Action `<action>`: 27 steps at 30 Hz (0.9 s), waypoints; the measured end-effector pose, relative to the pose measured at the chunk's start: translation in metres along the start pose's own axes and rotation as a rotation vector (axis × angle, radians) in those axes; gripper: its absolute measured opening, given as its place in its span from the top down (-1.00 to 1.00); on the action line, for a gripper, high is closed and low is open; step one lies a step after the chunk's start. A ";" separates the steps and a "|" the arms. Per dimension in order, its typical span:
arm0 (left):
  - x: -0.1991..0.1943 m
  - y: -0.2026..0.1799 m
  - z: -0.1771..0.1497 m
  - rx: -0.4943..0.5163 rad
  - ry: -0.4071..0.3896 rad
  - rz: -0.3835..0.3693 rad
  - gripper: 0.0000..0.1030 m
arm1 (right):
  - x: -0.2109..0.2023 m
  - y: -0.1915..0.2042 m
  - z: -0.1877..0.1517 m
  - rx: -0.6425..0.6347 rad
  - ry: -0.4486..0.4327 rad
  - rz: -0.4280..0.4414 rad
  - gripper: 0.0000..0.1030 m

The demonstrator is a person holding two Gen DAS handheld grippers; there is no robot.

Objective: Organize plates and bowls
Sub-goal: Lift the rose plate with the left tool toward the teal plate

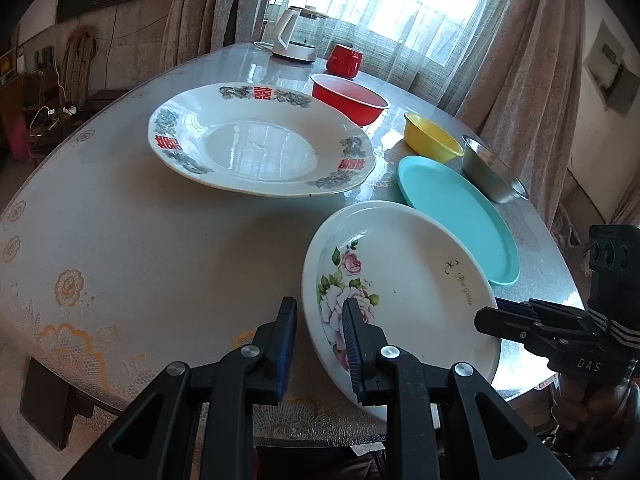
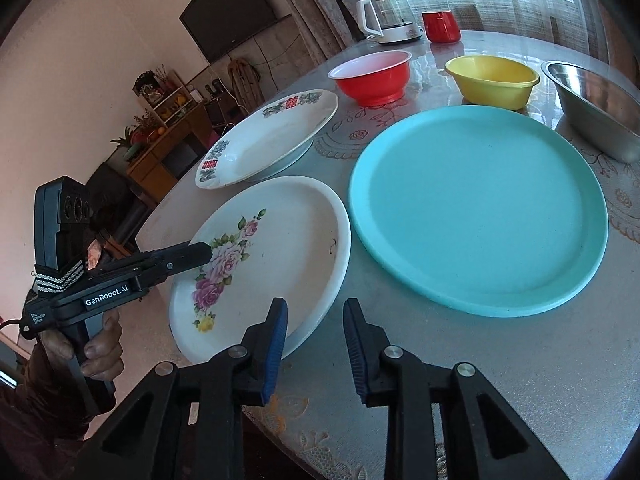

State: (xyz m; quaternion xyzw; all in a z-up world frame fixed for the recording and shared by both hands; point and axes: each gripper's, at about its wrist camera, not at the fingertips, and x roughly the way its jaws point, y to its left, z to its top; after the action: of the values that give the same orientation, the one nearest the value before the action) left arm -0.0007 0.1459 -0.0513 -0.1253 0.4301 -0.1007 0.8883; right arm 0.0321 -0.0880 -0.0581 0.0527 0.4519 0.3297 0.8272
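A white rose-print plate (image 1: 404, 292) (image 2: 276, 256) lies at the table's near edge. My left gripper (image 1: 318, 344) is open and straddles the plate's left rim, one finger over the plate and one outside it; it also shows in the right wrist view (image 2: 192, 254). My right gripper (image 2: 316, 344) is open at the plate's right rim, and shows in the left wrist view (image 1: 492, 320). A teal plate (image 2: 480, 208) (image 1: 456, 208) lies beside it. A large white plate with red characters (image 1: 260, 140) (image 2: 268, 136) sits farther back. Red (image 2: 372, 76), yellow (image 2: 492, 80) and steel (image 2: 600, 108) bowls stand behind.
A white kettle (image 1: 292, 36) and a red mug (image 1: 344, 60) stand at the table's far edge by the curtained window. The round table (image 1: 140, 240) has a floral cloth. A TV and shelves line the wall on the left.
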 end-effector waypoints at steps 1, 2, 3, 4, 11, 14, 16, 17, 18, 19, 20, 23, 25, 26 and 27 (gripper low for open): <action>0.001 -0.002 -0.001 0.005 0.001 -0.007 0.58 | 0.000 0.001 0.000 -0.005 0.000 0.003 0.49; 0.001 -0.004 -0.002 0.013 -0.007 0.012 0.59 | 0.001 0.003 0.000 -0.013 0.003 0.006 0.51; 0.000 -0.006 -0.003 0.023 -0.012 0.023 0.60 | 0.002 0.005 0.000 -0.025 -0.001 -0.008 0.51; -0.001 -0.007 -0.003 0.026 -0.019 0.026 0.64 | 0.001 0.006 0.000 -0.032 -0.002 -0.012 0.51; -0.013 -0.017 0.003 0.057 -0.061 0.007 0.67 | -0.008 0.001 -0.001 -0.016 -0.013 -0.006 0.52; -0.016 -0.021 0.009 0.067 -0.075 -0.004 0.66 | -0.017 0.002 0.000 -0.019 -0.042 -0.008 0.52; -0.014 -0.026 0.015 0.079 -0.078 -0.008 0.66 | -0.023 0.000 0.002 -0.014 -0.056 -0.006 0.52; -0.013 -0.030 0.018 0.089 -0.080 -0.012 0.66 | -0.026 -0.001 0.003 -0.009 -0.064 -0.007 0.52; -0.011 -0.035 0.021 0.106 -0.080 -0.012 0.66 | -0.029 -0.004 0.003 -0.001 -0.074 -0.010 0.52; -0.009 -0.041 0.025 0.122 -0.081 -0.010 0.65 | -0.032 -0.007 0.004 0.011 -0.082 -0.013 0.52; -0.006 -0.046 0.029 0.137 -0.084 -0.011 0.65 | -0.035 -0.011 0.006 0.023 -0.091 -0.016 0.52; 0.004 -0.064 0.043 0.179 -0.087 -0.024 0.65 | -0.046 -0.022 0.009 0.051 -0.123 -0.043 0.52; 0.015 -0.076 0.054 0.201 -0.082 -0.028 0.65 | -0.054 -0.032 0.012 0.073 -0.144 -0.059 0.52; 0.021 -0.082 0.060 0.210 -0.079 -0.029 0.65 | -0.057 -0.038 0.015 0.083 -0.154 -0.070 0.52; 0.027 -0.088 0.064 0.220 -0.076 -0.030 0.65 | -0.059 -0.043 0.018 0.091 -0.162 -0.085 0.51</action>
State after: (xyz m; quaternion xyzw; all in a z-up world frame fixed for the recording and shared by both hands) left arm 0.0598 0.0634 -0.0054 -0.0372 0.3806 -0.1558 0.9108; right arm 0.0451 -0.1528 -0.0221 0.0974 0.3998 0.2680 0.8711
